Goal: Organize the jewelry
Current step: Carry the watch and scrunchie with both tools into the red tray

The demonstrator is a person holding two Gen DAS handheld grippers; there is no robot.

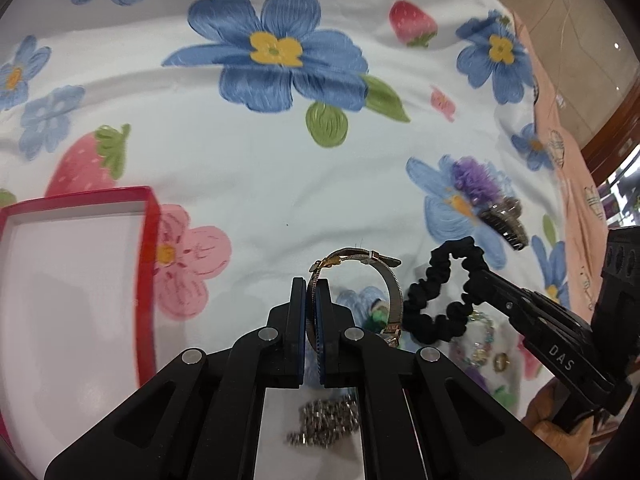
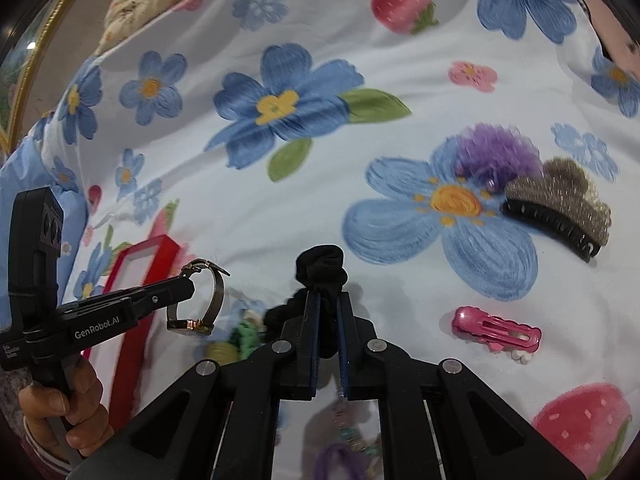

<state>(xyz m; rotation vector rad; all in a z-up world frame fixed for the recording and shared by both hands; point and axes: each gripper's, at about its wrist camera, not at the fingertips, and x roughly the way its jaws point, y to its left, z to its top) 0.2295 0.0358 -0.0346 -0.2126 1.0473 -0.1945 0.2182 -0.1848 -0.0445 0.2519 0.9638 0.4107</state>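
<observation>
My left gripper (image 1: 312, 284) is shut on the band of a metal mesh watch (image 1: 394, 280), held up above the flowered cloth; the watch also shows in the right wrist view (image 2: 216, 296). My right gripper (image 2: 328, 296) is shut on a black scrunchie (image 2: 320, 266), lifted off the cloth; the scrunchie also shows in the left wrist view (image 1: 436, 296). An open red box (image 1: 148, 264) with a white inside lies at the left, and is seen too in the right wrist view (image 2: 136, 344).
On the cloth lie a purple fuzzy hair tie (image 2: 496, 152), a glittery claw clip (image 2: 560, 208), a pink snap clip (image 2: 496, 328), a silver chain (image 1: 324, 420), a beaded bracelet (image 1: 486, 336) and a green item (image 2: 244, 336). Peach fabric (image 1: 576, 184) borders the right.
</observation>
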